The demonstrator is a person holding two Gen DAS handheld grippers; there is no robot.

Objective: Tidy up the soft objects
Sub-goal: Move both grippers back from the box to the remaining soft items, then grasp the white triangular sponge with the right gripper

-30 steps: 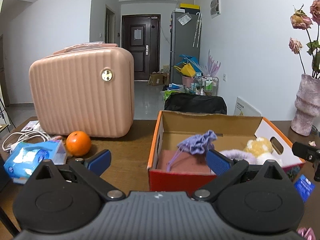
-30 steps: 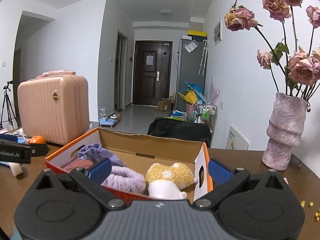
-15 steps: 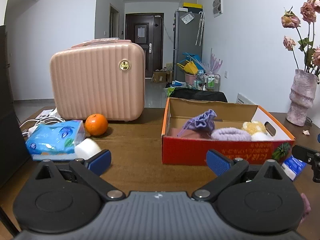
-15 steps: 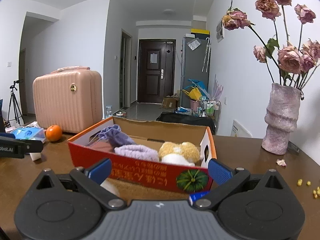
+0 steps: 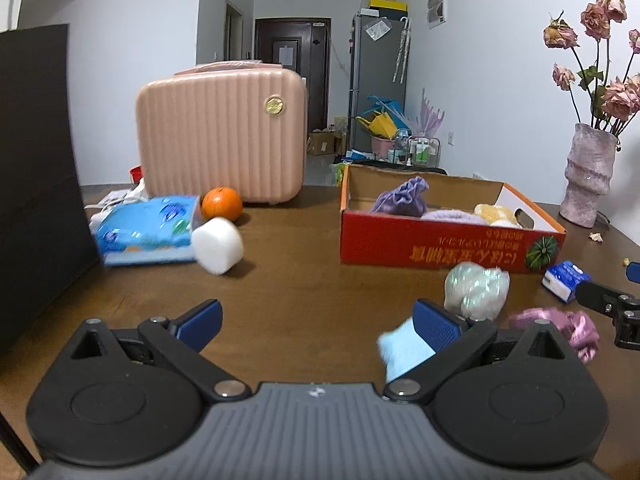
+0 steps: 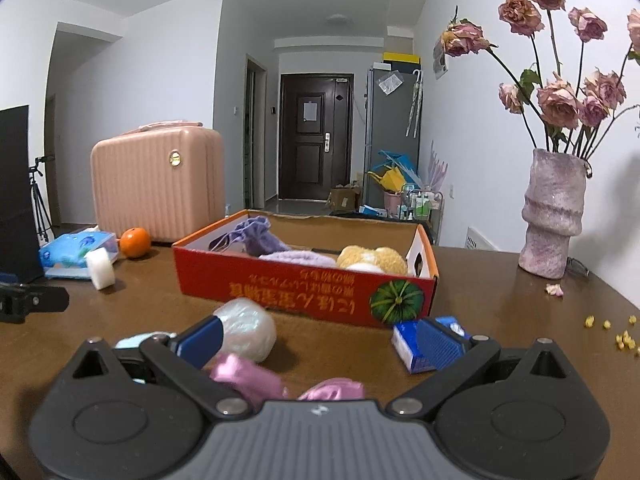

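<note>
- Left wrist view: I've pulled the left gripper [image 5: 316, 320] back from the red cardboard box [image 5: 440, 246]; its jaws are spread and empty, and more tabletop [image 5: 300, 272] shows than a second ago.
- Purple pouch [image 5: 402, 196], lilac towel [image 5: 452, 216] and yellow plush [image 5: 494, 213] already sit in the box, right of centre.
- Right wrist view: right gripper [image 6: 318, 334] also backed off, spread, holding nothing.
- Newly in sight at lower centre: iridescent white ball [image 6: 248, 328], pink cloth [image 6: 256, 376], light-blue piece [image 5: 402, 354]. I judge these still need boxing.
</note>
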